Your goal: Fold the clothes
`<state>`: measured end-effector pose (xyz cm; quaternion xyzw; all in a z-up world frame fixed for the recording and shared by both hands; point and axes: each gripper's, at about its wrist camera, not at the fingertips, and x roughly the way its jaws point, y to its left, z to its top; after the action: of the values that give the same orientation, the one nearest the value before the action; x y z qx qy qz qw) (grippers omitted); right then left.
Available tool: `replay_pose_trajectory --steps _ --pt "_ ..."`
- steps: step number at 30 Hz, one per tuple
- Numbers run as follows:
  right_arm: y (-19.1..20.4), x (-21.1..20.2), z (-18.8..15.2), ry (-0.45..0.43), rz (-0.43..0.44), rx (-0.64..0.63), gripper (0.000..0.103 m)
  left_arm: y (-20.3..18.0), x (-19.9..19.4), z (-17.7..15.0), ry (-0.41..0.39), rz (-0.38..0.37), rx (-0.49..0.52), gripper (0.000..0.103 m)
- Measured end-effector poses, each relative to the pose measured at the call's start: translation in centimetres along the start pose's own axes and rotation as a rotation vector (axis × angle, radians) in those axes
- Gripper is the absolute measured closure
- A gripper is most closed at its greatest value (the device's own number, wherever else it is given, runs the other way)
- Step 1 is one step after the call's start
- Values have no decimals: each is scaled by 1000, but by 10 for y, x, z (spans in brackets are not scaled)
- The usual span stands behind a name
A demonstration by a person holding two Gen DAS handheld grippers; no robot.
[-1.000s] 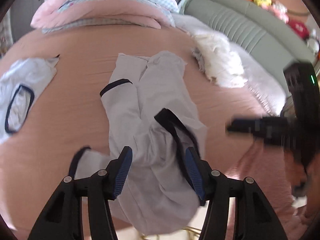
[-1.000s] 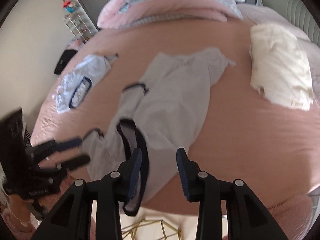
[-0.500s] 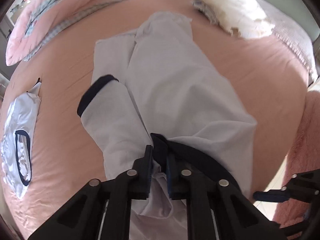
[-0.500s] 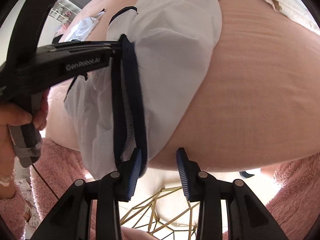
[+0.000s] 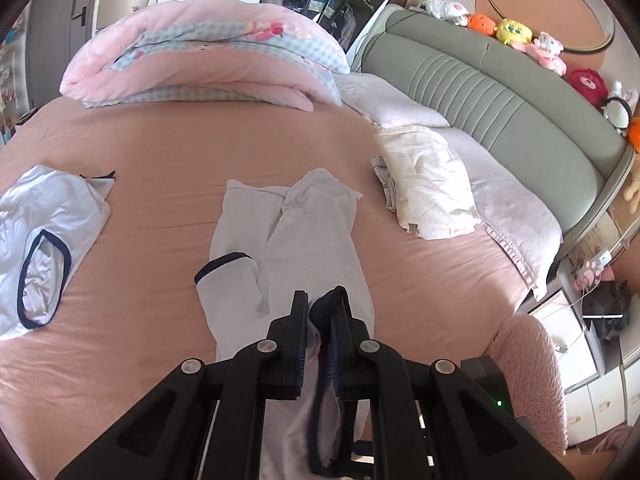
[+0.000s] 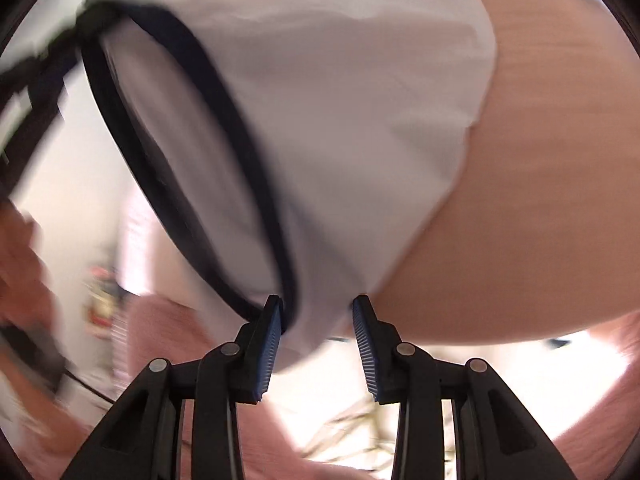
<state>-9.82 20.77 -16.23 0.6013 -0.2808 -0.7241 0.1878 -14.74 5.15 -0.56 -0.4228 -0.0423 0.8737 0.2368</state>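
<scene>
Lifted since half a second ago, the left gripper [image 5: 319,312] now looks across the whole pink bed [image 5: 160,152] instead of down onto the cloth, its jaws still pinched narrow on the navy-trimmed collar [image 5: 326,308] of the white shirt [image 5: 316,236]. This shirt trails forward from the jaws and lies lengthwise on the sheet, one navy-cuffed sleeve [image 5: 228,284] to the left. Another white navy-trimmed garment [image 5: 44,240] lies well apart at the left, a cream folded cloth [image 5: 428,184] at the right. The right gripper [image 6: 318,320] stands wide, the shirt's navy-edged opening [image 6: 192,152] hanging between its fingers and touching the left pad [image 6: 272,340], blurred.
</scene>
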Motion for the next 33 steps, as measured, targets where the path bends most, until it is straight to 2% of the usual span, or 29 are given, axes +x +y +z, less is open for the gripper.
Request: replay_pose_trajectory --steps 3,6,11,12,13,14,15,19,24,26,30,31,33 --pt "0 -9 11 -65 6 65 67 2 -1 -3 -10 -8 -29 95" --pt "-1 -17 21 -103 48 126 67 3 -1 -7 -18 -17 -61 95" --pt "10 18 26 26 -168 -9 69 7 -9 -13 -56 -37 -131 95" --pt "10 22 22 25 -202 -35 75 8 -12 -15 -68 -35 -148 95" --pt "13 23 18 15 -263 -85 90 9 -15 -17 -80 -33 -165 95" --pt "17 21 16 -4 -322 -141 94 11 -17 -19 -91 -32 -181 95" --pt "20 13 16 -30 -366 -178 95 12 -20 -21 -103 -30 -198 95" --pt "28 -45 40 -186 -447 -206 95 19 -32 -35 -118 0 -226 95" --pt "37 -119 70 -382 -546 -239 95 16 -66 -39 -175 -37 -197 95" --pt "41 -148 82 -460 -585 -252 95 16 -81 -32 -197 -99 -163 95" --pt "49 -207 106 -618 -662 -278 95 10 -58 -29 -113 -98 -92 94" --pt "52 -215 105 -643 -663 -283 95 8 -50 -29 -88 -94 -74 94" --pt "61 -210 83 -649 -608 -290 95 -1 -23 -37 -25 -115 -74 93"
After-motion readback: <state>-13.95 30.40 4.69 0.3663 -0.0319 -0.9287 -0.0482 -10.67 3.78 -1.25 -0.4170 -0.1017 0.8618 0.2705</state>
